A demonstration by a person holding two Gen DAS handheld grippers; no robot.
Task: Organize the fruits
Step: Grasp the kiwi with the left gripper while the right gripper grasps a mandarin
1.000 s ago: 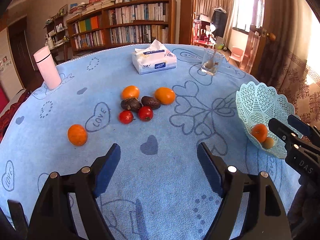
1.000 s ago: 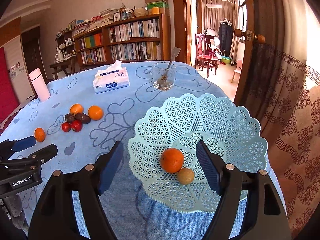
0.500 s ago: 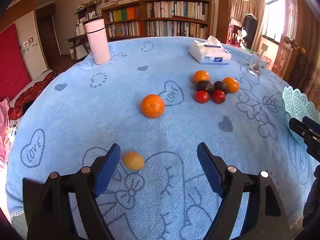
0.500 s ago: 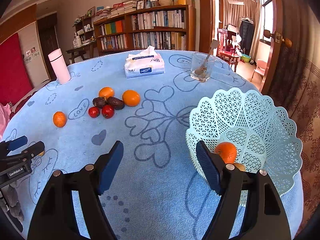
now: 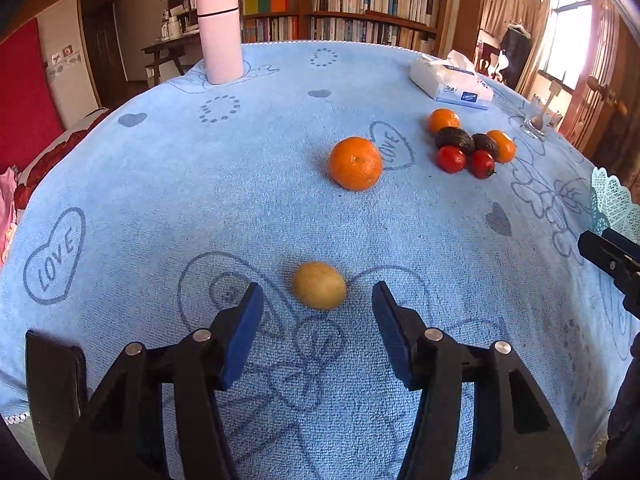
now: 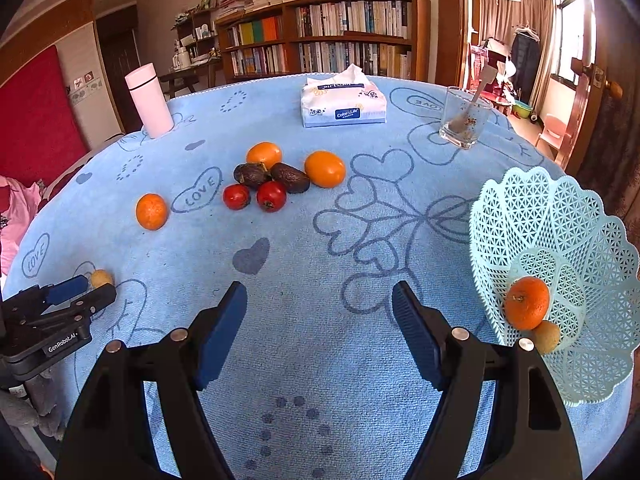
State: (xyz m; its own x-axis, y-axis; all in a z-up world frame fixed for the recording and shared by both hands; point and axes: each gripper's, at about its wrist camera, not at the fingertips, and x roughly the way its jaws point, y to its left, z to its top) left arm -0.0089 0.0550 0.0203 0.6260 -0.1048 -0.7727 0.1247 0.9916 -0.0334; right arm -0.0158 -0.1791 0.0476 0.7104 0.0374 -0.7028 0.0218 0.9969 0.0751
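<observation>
Here, a round table under a light-blue cloth printed with hearts, "LOVE" and flower outlines. Left gripper spread wide, empty; a small yellow fruit lies on the cloth between and just ahead of its blue pads, touching neither. Lone orange at 12 o'clock from that fruit, well apart. Cluster at 1 o'clock: two oranges, two dark avocados, two red tomatoes, bunched together.

Right gripper also released, holding nothing, over bare cloth. At its 3 o'clock a pale-green lattice basket sits at the table's edge, with one orange and a small yellow-brown fruit touching inside.

Far side of the table: pink flask at 10 o'clock, tissue pack at 12, glass with a spoon at 1. Beyond, wooden bookshelves packed with books, red panel at left, curtained window at right.
</observation>
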